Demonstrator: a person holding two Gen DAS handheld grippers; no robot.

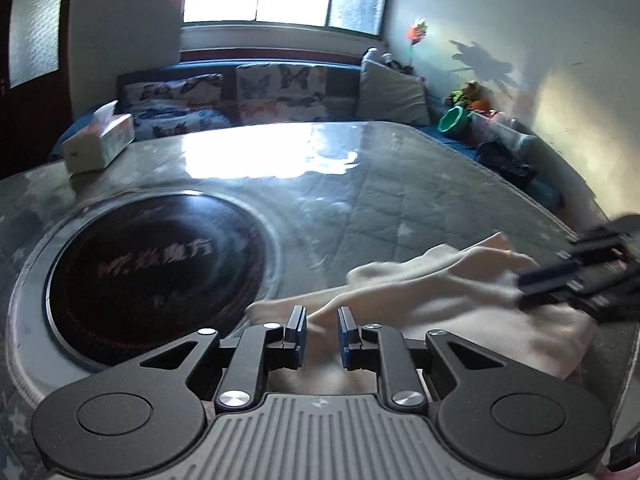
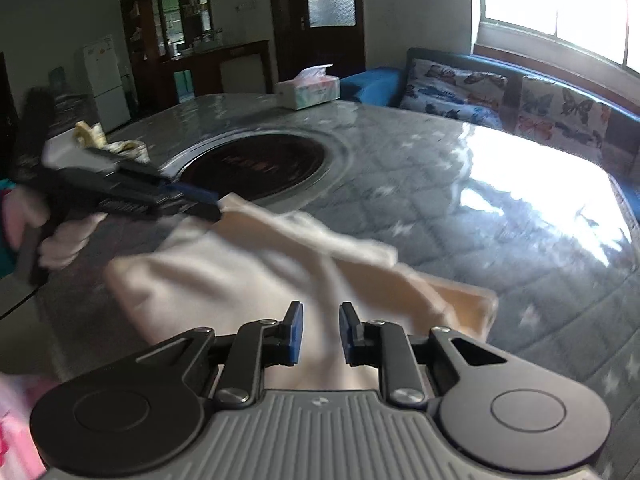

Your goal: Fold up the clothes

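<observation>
Two grippers over cream garment on quilted table

We saw the left gripper point(image 1: 322, 330) with jaws slightly apart, cream garment point(image 1: 420, 300) between the pads, contact unclear; right gripper point(image 2: 321, 330) likewise narrow over the cloth, grip not discernible; garment lay rumpled on the table point(image 1: 380, 200) beside the dark round inset point(image 1: 156, 268); tissue box point(image 1: 98, 142) far off.

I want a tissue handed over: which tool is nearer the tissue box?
Left. The left tool works the cream garment on the side of the table where the tissue box stands; the right tool is further along the garment, away from it.
</observation>
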